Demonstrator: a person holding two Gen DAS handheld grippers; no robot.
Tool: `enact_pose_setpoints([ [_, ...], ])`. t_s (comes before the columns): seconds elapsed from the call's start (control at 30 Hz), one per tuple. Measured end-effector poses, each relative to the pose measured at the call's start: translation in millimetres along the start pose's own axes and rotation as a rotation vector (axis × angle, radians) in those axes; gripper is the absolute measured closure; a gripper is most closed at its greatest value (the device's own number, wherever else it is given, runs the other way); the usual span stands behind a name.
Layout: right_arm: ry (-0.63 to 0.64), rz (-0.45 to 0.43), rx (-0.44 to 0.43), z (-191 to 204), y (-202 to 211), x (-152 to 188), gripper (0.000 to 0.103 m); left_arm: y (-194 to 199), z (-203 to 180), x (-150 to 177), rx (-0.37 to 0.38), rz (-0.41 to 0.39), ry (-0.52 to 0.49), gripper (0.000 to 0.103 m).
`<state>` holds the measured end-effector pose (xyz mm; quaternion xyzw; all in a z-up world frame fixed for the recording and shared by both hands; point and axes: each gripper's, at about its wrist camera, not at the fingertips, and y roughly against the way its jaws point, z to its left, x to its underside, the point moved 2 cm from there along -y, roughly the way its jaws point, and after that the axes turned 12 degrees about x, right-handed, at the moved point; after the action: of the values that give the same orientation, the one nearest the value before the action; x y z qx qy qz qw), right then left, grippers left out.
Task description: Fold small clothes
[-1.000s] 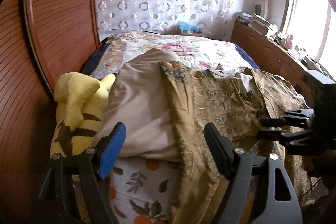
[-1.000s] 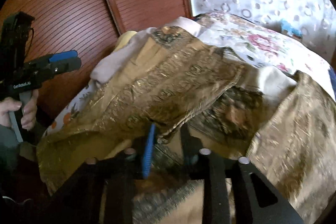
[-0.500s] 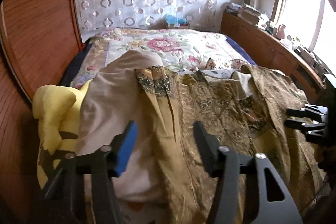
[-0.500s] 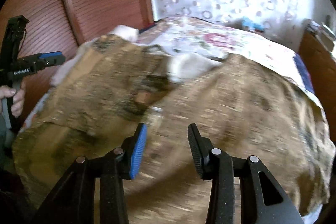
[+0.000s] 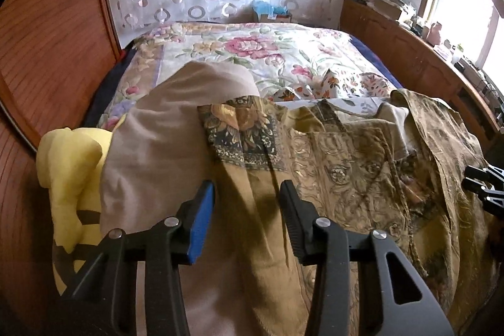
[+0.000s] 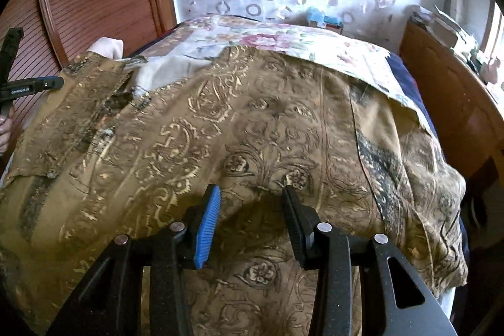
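A brown garment with a gold scroll pattern lies spread over the near end of the bed. In the right wrist view the garment fills most of the frame. My left gripper hovers over its plain brown left edge. Its jaws are closing, with cloth beneath them but nothing pinched. My right gripper is open above the middle of the garment, and its fingertips show at the right edge of the left wrist view. The left gripper appears at the far left, held by a hand.
A beige cloth lies under the garment's left side, beside a yellow plush toy. The floral bedspread stretches behind. Wooden panelling stands on the left, and a cluttered wooden cabinet runs along the right under the window.
My left gripper moved forward over the garment's left edge and its jaws narrowed. My right gripper let go of the fabric, opened and swung right. The garment now lies flatter.
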<state>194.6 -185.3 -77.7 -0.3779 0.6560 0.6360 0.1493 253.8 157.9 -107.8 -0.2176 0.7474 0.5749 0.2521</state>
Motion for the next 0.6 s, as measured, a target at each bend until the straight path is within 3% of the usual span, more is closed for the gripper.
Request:
enact_pose_setpoints([
  [0.2, -0.001, 0.001, -0.002, 5.0, 6.5, 4.5, 0.059, 2.3, -1.1, -6.7, -0.006, -0.025, 0.002, 0.096],
  [0.33, 0.004, 0.003, 0.000, 10.8, 4.0, 1.2, 0.058, 16.1, 4.7, -15.8, -0.059, -0.095, 0.007, 0.099],
  [0.6, 0.000, 0.006, -0.007, 4.5, -3.1, -3.6, 0.057, 23.9, 18.4, -22.5, -0.116, -0.110, -0.002, 0.100],
])
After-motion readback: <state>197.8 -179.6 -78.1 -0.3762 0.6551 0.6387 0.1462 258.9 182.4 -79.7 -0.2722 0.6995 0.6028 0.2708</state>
